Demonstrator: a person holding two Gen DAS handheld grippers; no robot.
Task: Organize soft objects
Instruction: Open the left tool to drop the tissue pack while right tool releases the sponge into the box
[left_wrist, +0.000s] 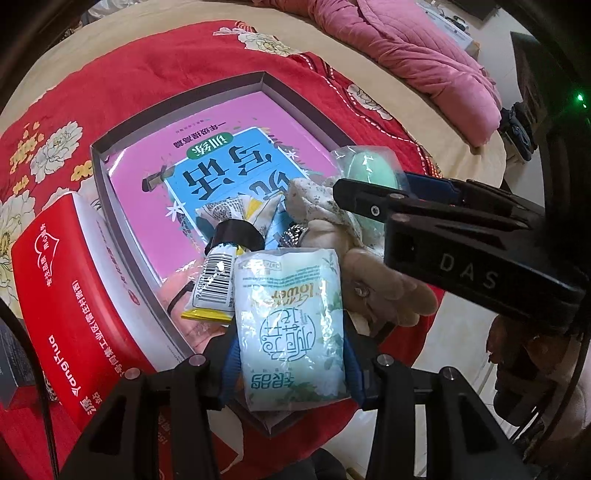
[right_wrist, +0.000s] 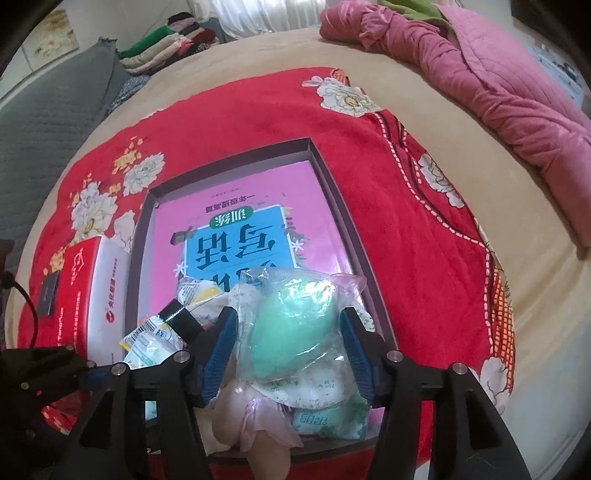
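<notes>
A shallow grey box (left_wrist: 177, 107) (right_wrist: 343, 206) with a pink book in it lies on a red floral blanket (right_wrist: 258, 110). My left gripper (left_wrist: 291, 369) is shut on a pale green tissue pack (left_wrist: 291, 325), held over the box's near end. A green soft thing in a clear bag (right_wrist: 291, 332) (left_wrist: 373, 166) rests on a pile of floral cloth (left_wrist: 317, 203) and beige plush (left_wrist: 384, 284). My right gripper (right_wrist: 288, 317) (left_wrist: 371, 181) straddles that bag, its blue pads (right_wrist: 223, 343) close on both sides without squeezing it. A second tissue pack (right_wrist: 328, 417) lies under the pile.
A black-capped tube (left_wrist: 218, 273) (right_wrist: 177, 317) and a yellow packet lie in the box beside the pile. A red carton (left_wrist: 74, 295) (right_wrist: 85, 288) flanks the box's left wall. A pink quilt (right_wrist: 498, 85) is bunched at the back right and folded clothes (right_wrist: 166, 44) at the back left.
</notes>
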